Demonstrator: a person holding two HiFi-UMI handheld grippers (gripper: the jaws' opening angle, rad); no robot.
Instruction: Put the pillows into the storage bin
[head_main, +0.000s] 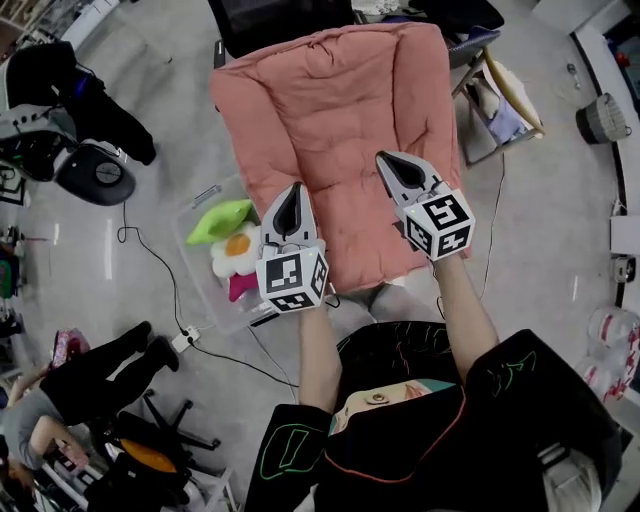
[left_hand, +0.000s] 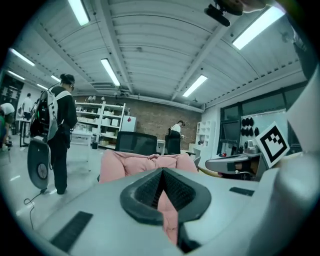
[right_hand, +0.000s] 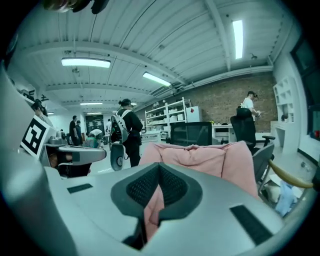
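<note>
A big pink quilted pillow (head_main: 335, 130) hangs stretched out in the air in front of me, held by its near edge. My left gripper (head_main: 291, 205) is shut on the pillow's near left part, and pink cloth (left_hand: 167, 212) shows pinched between its jaws. My right gripper (head_main: 398, 168) is shut on the near right part, with pink cloth (right_hand: 152, 210) between its jaws too. Below the pillow stands the clear storage bin (head_main: 205, 295) on the floor, partly hidden. In it lie a green leaf-shaped pillow (head_main: 220, 220) and a white flower pillow (head_main: 236, 250) with an orange centre.
A black chair (head_main: 270, 20) stands behind the pillow. At the right is a wooden-framed stand (head_main: 505, 100) with things on it. A cable (head_main: 160, 270) runs across the floor to a power strip (head_main: 185, 338). A seated person (head_main: 90, 385) is at lower left; a person with a backpack (left_hand: 57, 130) stands nearby.
</note>
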